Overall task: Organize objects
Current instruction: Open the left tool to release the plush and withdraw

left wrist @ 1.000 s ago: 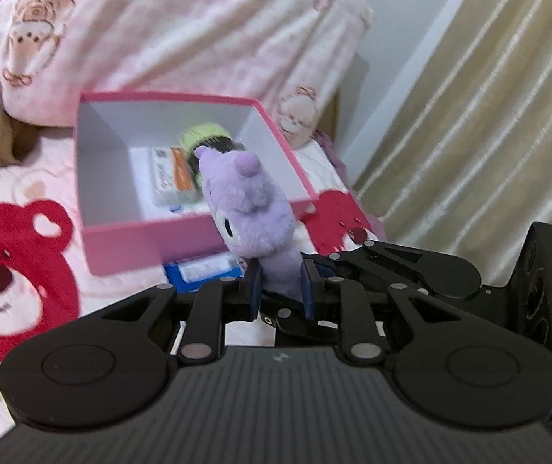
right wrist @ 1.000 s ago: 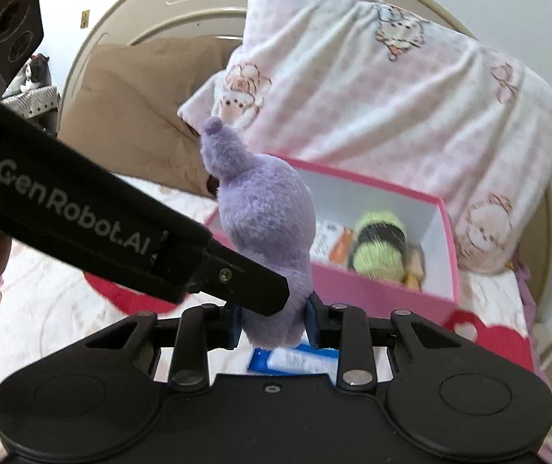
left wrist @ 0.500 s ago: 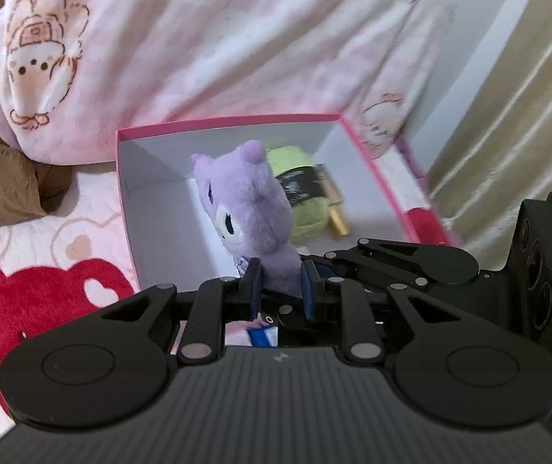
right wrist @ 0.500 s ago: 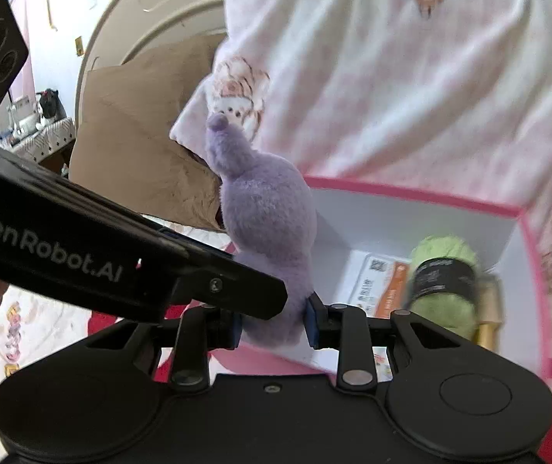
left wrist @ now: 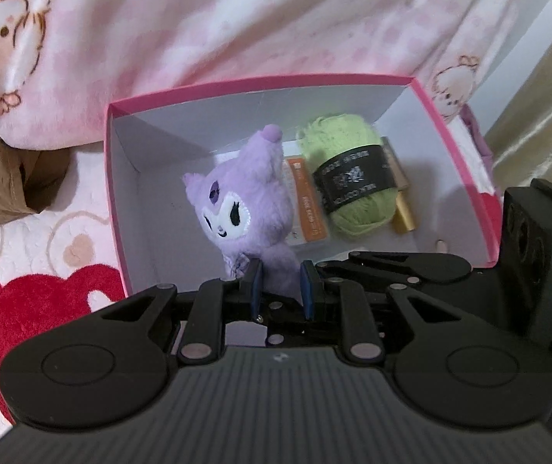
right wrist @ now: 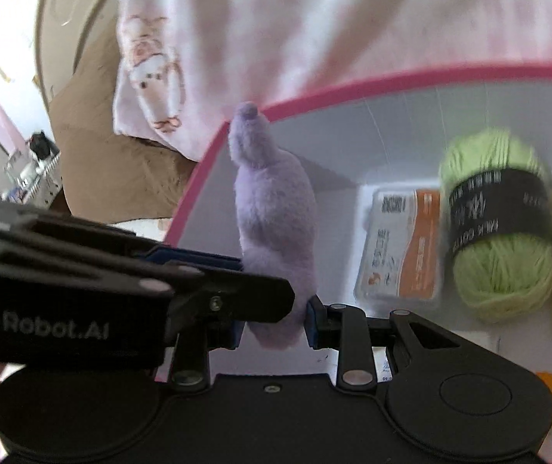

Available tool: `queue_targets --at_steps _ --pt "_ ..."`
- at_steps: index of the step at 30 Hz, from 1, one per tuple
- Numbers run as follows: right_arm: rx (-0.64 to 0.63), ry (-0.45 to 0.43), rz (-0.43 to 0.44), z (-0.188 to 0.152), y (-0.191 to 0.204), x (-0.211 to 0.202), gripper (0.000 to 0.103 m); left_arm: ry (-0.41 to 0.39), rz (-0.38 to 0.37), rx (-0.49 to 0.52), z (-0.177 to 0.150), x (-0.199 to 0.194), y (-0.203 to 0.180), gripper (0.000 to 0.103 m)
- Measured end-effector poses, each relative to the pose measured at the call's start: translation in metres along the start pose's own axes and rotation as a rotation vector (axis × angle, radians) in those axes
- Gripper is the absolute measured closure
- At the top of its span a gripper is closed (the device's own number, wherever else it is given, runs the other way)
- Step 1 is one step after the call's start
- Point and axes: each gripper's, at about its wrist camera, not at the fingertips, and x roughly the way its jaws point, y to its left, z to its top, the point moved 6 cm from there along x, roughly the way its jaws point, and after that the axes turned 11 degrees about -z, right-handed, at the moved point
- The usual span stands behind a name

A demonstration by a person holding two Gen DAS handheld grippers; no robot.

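- Nearest the lens, the left gripper [left wrist: 279, 285] is matt black plastic with blue pads, and both pads press into the soft lower body of the purple plush toy [left wrist: 242, 204], which it holds upright.
- The right gripper [right wrist: 274, 321] clamps the same fuzzy toy low down from the other side, so both grippers have the toy between their fingers; the left tool crosses the right wrist view on the left.
- The toy is short-piled and rounded, with a white face patch, black eyes and pointed ears, and it sits inside the pink box [left wrist: 115, 193], towards the box's left half.
- A second ago the toy hung in front of the box's near wall, above a blue packet on the bed; it is now over the wall and down within the smooth white interior.
- Just right of the toy lies a flat orange and white packet [left wrist: 307, 205], then a ball of lime-green yarn [left wrist: 353, 178] with a black paper band, and a gold stick [left wrist: 403, 212] touching the yarn.
- Beyond the box leans a pink fleecy pillow [left wrist: 237, 19] printed with cartoon figures; the bed cover [left wrist: 44, 286] to the left shows red bear shapes.
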Motion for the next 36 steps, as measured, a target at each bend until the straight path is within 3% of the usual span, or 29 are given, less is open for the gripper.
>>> queue_targets --at_steps 8,14,19,24,28,30,33,36 --pt "0.076 0.124 0.0 0.002 -0.005 0.02 0.066 -0.008 0.073 -0.004 0.005 0.015 0.012 0.085" --pt "-0.036 0.084 -0.14 -0.002 -0.004 0.007 0.062 -0.006 0.083 -0.051 -0.001 0.038 0.027 0.085" --pt "-0.106 0.048 -0.191 -0.01 -0.001 -0.011 0.062 -0.055 0.143 0.016 -0.007 0.042 0.023 0.085" --pt "-0.208 -0.03 -0.298 -0.012 0.001 -0.04 0.062 -0.11 0.1 0.011 -0.012 0.021 0.018 0.083" --pt "-0.296 -0.088 -0.362 -0.013 0.01 -0.071 0.057 -0.116 0.087 0.065 -0.022 -0.007 0.006 0.078" --pt "-0.324 -0.101 -0.389 -0.011 0.015 -0.087 0.051 -0.129 0.079 0.098 -0.027 -0.024 -0.003 0.07" --pt "-0.288 -0.075 -0.405 -0.011 0.015 -0.111 0.036 -0.127 0.052 0.118 -0.035 -0.051 -0.015 0.067" --pt "-0.266 -0.079 -0.386 -0.015 0.019 -0.143 0.032 -0.112 0.039 0.169 -0.045 -0.078 -0.033 0.062"
